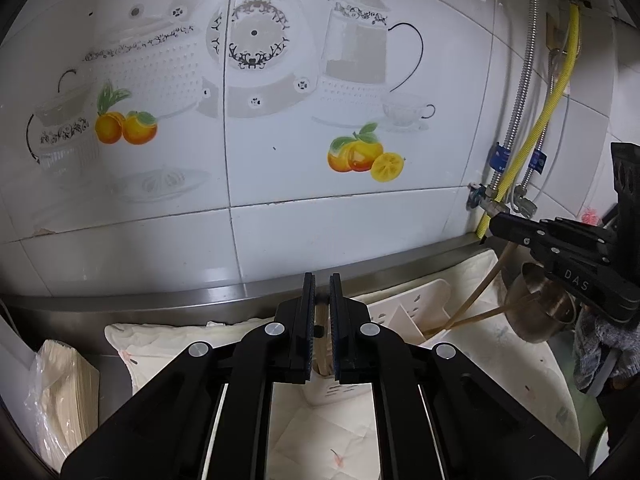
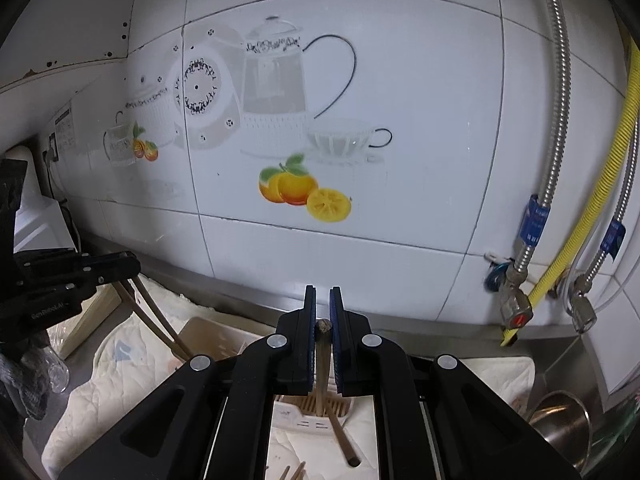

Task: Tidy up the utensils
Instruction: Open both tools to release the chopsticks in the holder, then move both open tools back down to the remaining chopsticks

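Note:
My left gripper [image 1: 322,292] is shut on wooden chopsticks [image 1: 320,344] and holds them upright over a white plastic utensil holder [image 1: 404,314]. My right gripper [image 2: 322,304] is shut on another pair of wooden chopsticks [image 2: 323,356], also upright over the holder [image 2: 308,410]. In the left wrist view the right gripper [image 1: 500,222] shows at the right with its chopsticks [image 1: 478,292] slanting down into the holder. In the right wrist view the left gripper [image 2: 132,266] shows at the left with its chopsticks [image 2: 154,312].
A white quilted cloth [image 1: 500,360] covers the steel counter under the holder. A steel cup [image 1: 540,304] stands at the right. A bag of paper sheets [image 1: 60,392] lies at the left. Loose chopsticks [image 2: 344,440] lie on the cloth. The tiled wall and hoses [image 2: 560,120] stand close behind.

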Available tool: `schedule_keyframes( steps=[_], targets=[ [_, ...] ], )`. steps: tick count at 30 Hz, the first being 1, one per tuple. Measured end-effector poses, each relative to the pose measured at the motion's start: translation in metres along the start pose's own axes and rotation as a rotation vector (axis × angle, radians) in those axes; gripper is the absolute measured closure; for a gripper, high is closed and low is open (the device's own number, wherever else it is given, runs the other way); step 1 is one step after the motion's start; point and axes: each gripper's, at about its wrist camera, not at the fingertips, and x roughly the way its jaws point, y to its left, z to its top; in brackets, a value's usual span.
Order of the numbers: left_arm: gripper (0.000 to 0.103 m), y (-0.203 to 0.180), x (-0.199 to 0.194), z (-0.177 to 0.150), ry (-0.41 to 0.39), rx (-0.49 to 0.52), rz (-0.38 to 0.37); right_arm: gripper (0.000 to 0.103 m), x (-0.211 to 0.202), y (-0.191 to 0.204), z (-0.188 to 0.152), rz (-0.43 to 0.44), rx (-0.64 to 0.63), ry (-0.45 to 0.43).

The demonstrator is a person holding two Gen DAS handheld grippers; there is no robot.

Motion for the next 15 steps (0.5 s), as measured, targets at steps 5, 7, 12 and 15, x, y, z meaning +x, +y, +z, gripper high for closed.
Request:
schedule_keyframes(
  steps=[5,7,12,15],
  targets=[
    [0.094,-0.003,-0.014,0.002,-0.024,-0.002,-0.008,0.095,-0.011,-0.004,0.002,-0.005,0.021,-0.025],
    [0.092,-0.005,-0.023,0.002,-0.039,-0.002,-0.01,0.091,-0.021,-0.005,0.002,-0.013,0.026,-0.047],
    [0.083,-0.009,-0.051,-0.01,-0.071,-0.003,-0.01,0.085,-0.055,-0.007,-0.003,-0.028,0.04,-0.105],
    [0.083,-0.01,-0.068,-0.025,-0.076,-0.01,-0.016,0.083,-0.075,-0.002,-0.015,-0.02,0.042,-0.125]
  ],
)
